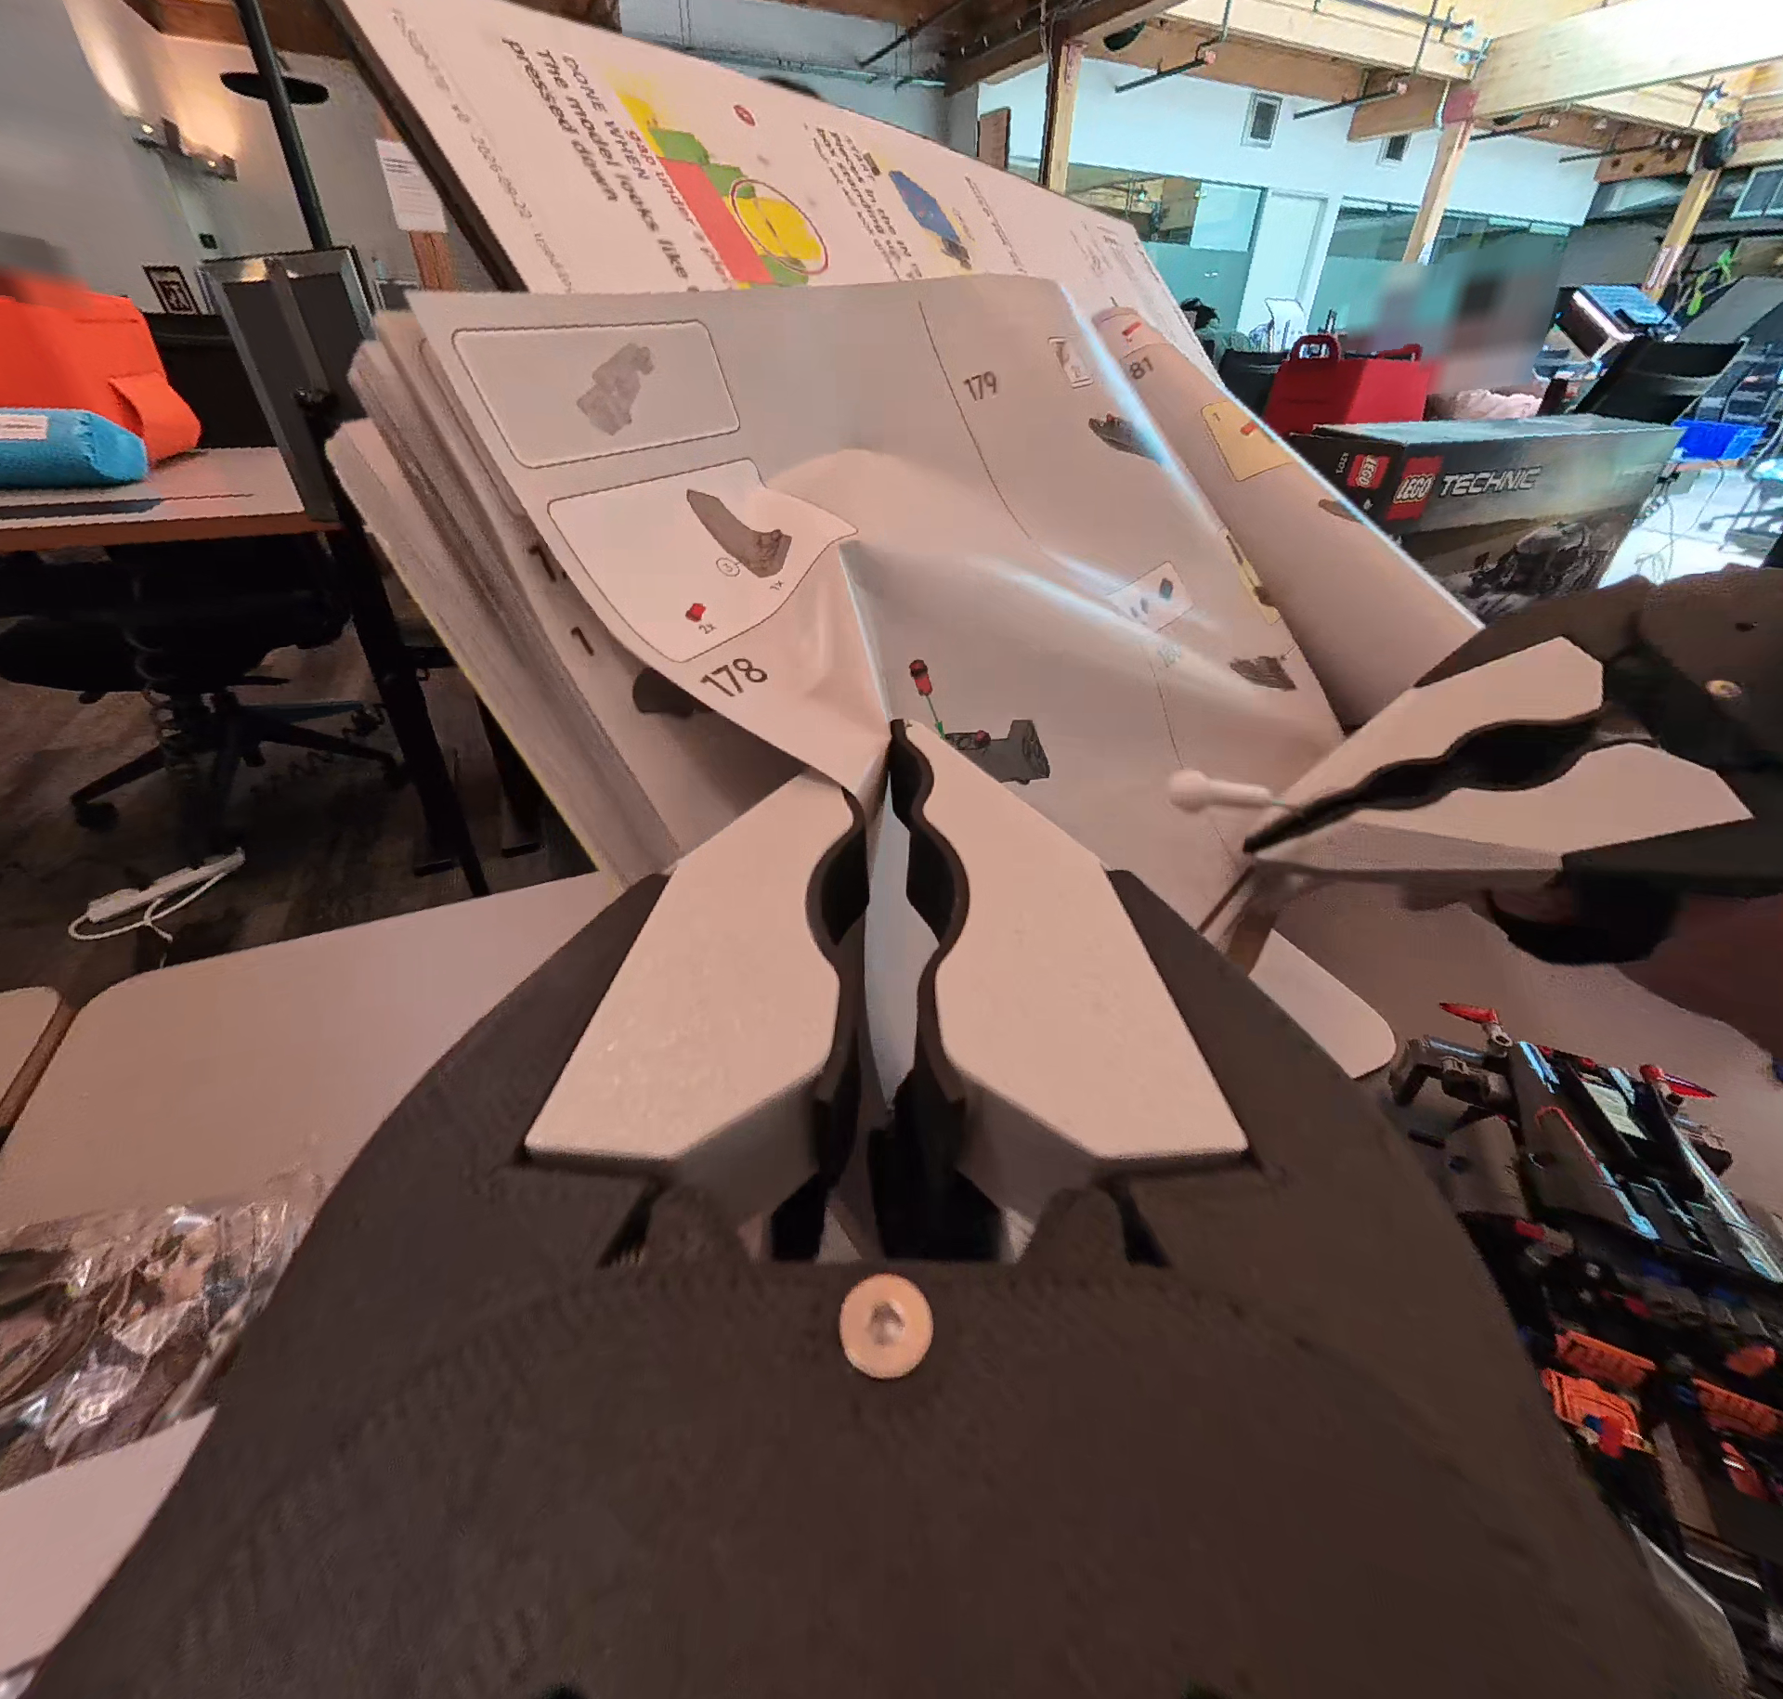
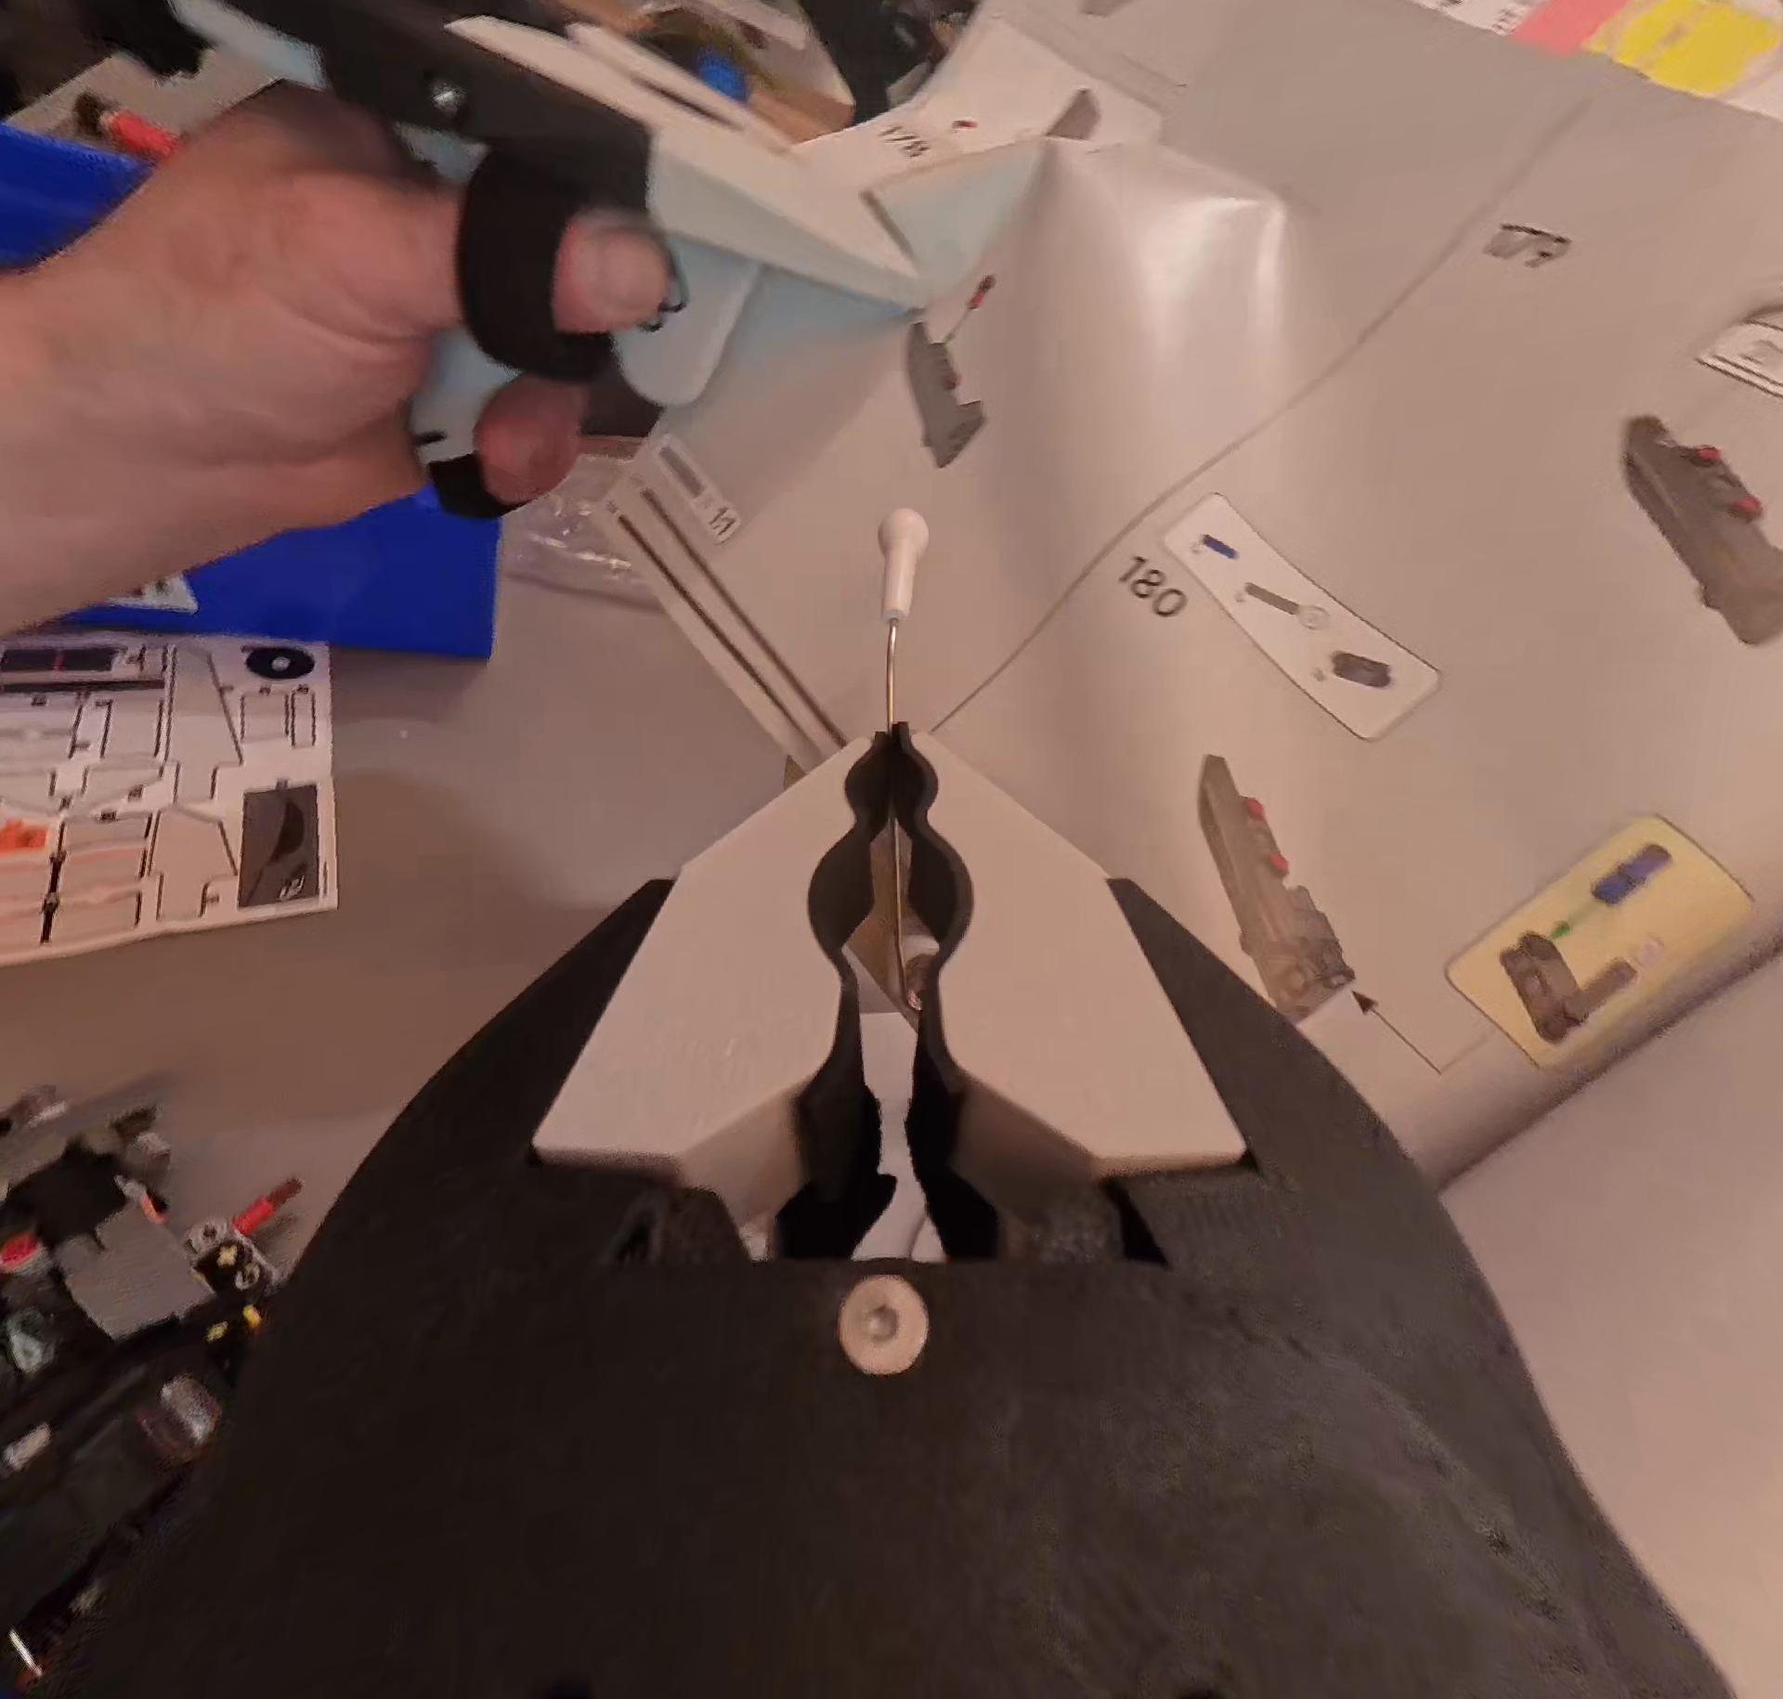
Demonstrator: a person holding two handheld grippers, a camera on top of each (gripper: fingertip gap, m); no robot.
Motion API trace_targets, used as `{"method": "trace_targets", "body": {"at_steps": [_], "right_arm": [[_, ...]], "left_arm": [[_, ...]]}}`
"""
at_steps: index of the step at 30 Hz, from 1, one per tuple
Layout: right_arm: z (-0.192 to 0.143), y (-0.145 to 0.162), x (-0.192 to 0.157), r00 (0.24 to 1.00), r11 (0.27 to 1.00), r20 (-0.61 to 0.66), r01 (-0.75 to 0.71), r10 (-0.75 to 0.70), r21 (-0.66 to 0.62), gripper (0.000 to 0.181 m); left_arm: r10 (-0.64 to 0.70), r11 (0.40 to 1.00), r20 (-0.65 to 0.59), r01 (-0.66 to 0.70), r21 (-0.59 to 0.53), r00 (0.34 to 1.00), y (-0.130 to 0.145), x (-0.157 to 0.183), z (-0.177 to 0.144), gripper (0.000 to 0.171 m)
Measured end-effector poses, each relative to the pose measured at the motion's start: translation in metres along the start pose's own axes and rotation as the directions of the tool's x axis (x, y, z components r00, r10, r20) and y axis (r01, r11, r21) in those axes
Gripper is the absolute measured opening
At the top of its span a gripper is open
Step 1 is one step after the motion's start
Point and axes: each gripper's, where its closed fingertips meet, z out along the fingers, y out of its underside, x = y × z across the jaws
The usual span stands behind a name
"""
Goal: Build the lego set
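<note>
The instruction booklet (image 1: 1013,457) stands open on a slanted stand. My left gripper (image 1: 892,736) is shut on the lower edge of one booklet page (image 1: 965,611) and holds it bulged up off the stack. It also shows in the right wrist view (image 2: 912,288), held by a hand (image 2: 193,322), pinching the same page (image 2: 1158,302). My right gripper (image 2: 897,736) is shut on the stand's thin metal page-holder wire with a white tip (image 2: 902,553). It shows at the right of the left wrist view (image 1: 1254,842), with the wire's white tip (image 1: 1206,792) sticking out. The partly built dark Lego model (image 1: 1592,1170) lies on the table (image 2: 531,833).
A clear bag of parts (image 1: 125,1286) lies at the left. A Lego box (image 1: 1505,495) stands behind the booklet, and a large printed board (image 1: 724,167) leans behind it. A sticker sheet (image 2: 164,785) and a blue bin (image 2: 338,572) lie near the model (image 2: 96,1267). My right fingertips sit around 11 centimetres from my left ones. To reach the partly built dark Lego model (image 1: 1592,1170) in a straight line is about 20 centimetres for my right fingers, about 30 centimetres for my left.
</note>
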Motion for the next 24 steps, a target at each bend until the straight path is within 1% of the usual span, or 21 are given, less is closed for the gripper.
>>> {"method": "trace_targets", "body": {"at_steps": [2, 4, 5, 6, 7, 8, 9, 11, 12, 14, 16, 18, 19, 21, 24], "right_arm": [[0.001, 0.000, 0.004, 0.998, 0.999, -0.040, -0.053, 0.053, 0.003, 0.000], [0.004, 0.003, 0.007, 0.992, 0.995, -0.088, -0.096, 0.095, -0.009, 0.000], [0.005, 0.004, 0.008, 0.990, 0.995, -0.111, -0.097, 0.093, -0.031, 0.000], [0.005, 0.005, 0.010, 0.987, 0.995, -0.144, -0.080, 0.070, -0.061, 0.000], [0.002, 0.002, 0.013, 0.981, 0.995, -0.184, -0.067, 0.053, -0.070, 0.016], [-0.002, -0.004, 0.012, 0.979, 0.996, -0.196, -0.062, 0.048, -0.065, 0.036], [-0.008, -0.011, 0.008, 0.982, 0.996, -0.184, -0.058, 0.046, -0.060, 0.041], [-0.024, -0.021, 0.001, 0.980, 0.996, -0.198, -0.031, 0.015, -0.078, 0.044], [-0.035, -0.026, -0.004, 0.978, 0.996, -0.211, -0.014, -0.006, -0.091, 0.047], [-0.059, -0.032, -0.020, 0.976, 0.994, -0.216, -0.004, -0.019, -0.108, 0.044], [-0.089, -0.027, -0.033, 0.972, 0.989, -0.234, -0.011, -0.024, -0.145, 0.035], [-0.123, -0.015, -0.038, 0.960, 0.984, -0.280, -0.055, 0.006, -0.167, 0.033], [-0.142, -0.008, -0.040, 0.952, 0.980, -0.303, -0.105, 0.049, -0.169, 0.033], [-0.181, 0.008, -0.044, 0.926, 0.964, -0.349, -0.210, 0.143, -0.163, 0.035], [-0.238, 0.033, -0.049, 0.875, 0.941, -0.438, -0.299, 0.205, -0.157, 0.035]], "left_arm": [[-0.011, 1.000, 0.003, 0.011, -0.004, 1.000, 0.004, 0.002, -0.005, 0.000], [-0.059, 0.998, -0.014, 0.059, -0.005, 0.998, 0.008, 0.004, -0.010, 0.000], [-0.080, 0.997, -0.016, 0.080, -0.002, 0.997, 0.008, 0.003, -0.012, 0.000], [-0.090, 0.996, -0.005, 0.090, 0.006, 0.996, 0.007, 0.001, -0.016, 0.006], [-0.090, 0.996, 0.009, 0.090, 0.011, 0.996, 0.005, -0.001, -0.020, 0.013], [-0.086, 0.996, 0.023, 0.086, 0.014, 0.996, 0.002, -0.002, -0.024, 0.021], [-0.077, 0.997, 0.048, 0.076, 0.021, 0.996, -0.001, -0.004, -0.030, 0.029], [-0.044, 0.998, 0.082, 0.041, 0.041, 0.996, -0.010, -0.004, -0.044, 0.038], [-0.028, 0.998, 0.103, 0.023, 0.051, 0.994, -0.015, -0.004, -0.053, 0.043], [0.037, 0.997, 0.127, -0.046, 0.069, 0.991, -0.023, 0.004, -0.070, 0.047], [0.071, 0.994, 0.093, -0.078, 0.080, 0.993, -0.028, 0.022, -0.084, 0.049], [0.109, 0.991, 0.045, -0.112, 0.074, 0.993, -0.028, 0.044, -0.094, 0.048], [0.137, 0.989, 0.033, -0.139, 0.056, 0.990, -0.025, 0.053, -0.099, 0.049], [0.201, 0.980, -0.019, -0.201, 0.010, 0.979, -0.016, 0.075, -0.108, 0.047], [0.246, 0.965, -0.119, -0.255, -0.067, 0.962, 0.001, 0.104, -0.123, 0.048]]}}
